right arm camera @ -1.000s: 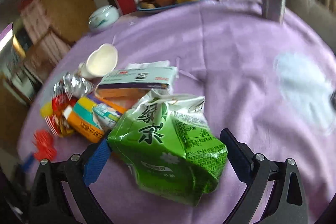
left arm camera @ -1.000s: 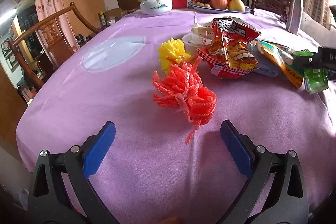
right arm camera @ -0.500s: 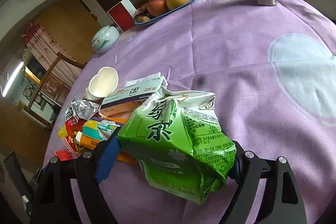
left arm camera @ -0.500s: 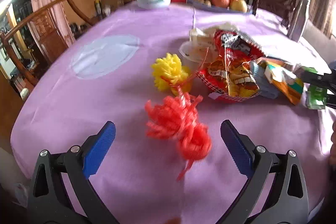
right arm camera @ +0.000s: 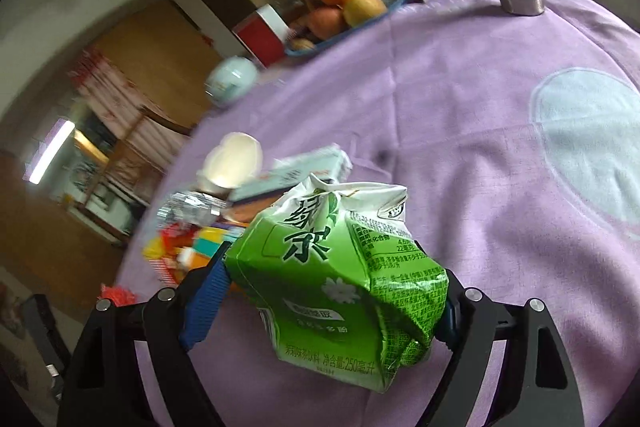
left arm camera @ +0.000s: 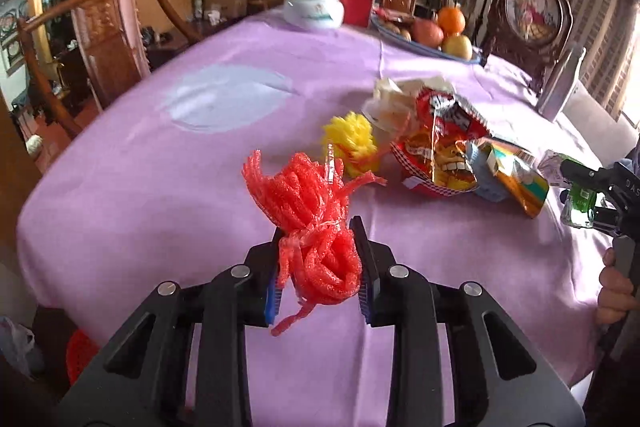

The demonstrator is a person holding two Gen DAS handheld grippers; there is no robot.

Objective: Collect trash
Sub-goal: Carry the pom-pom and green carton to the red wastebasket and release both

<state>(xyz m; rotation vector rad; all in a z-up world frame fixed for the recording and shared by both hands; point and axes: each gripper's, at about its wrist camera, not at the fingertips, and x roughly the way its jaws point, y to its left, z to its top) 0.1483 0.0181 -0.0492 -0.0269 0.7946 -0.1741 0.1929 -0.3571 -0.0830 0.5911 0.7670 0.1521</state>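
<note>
My left gripper is shut on a red foam fruit net and holds it above the purple tablecloth. My right gripper is shut on a crumpled green tea carton, lifted off the table; it also shows at the right edge of the left wrist view. On the table lie a yellow foam net, a red chip bag, an orange wrapper, a white paper cup and a flat box.
A fruit plate, a white lidded bowl, a red box and a silver bottle stand at the far side. A wooden chair is at the left. A framed picture stands behind.
My left gripper closed on the red net and lifted it off the cloth. My right gripper closed on the green carton and raised it, tilting.
</note>
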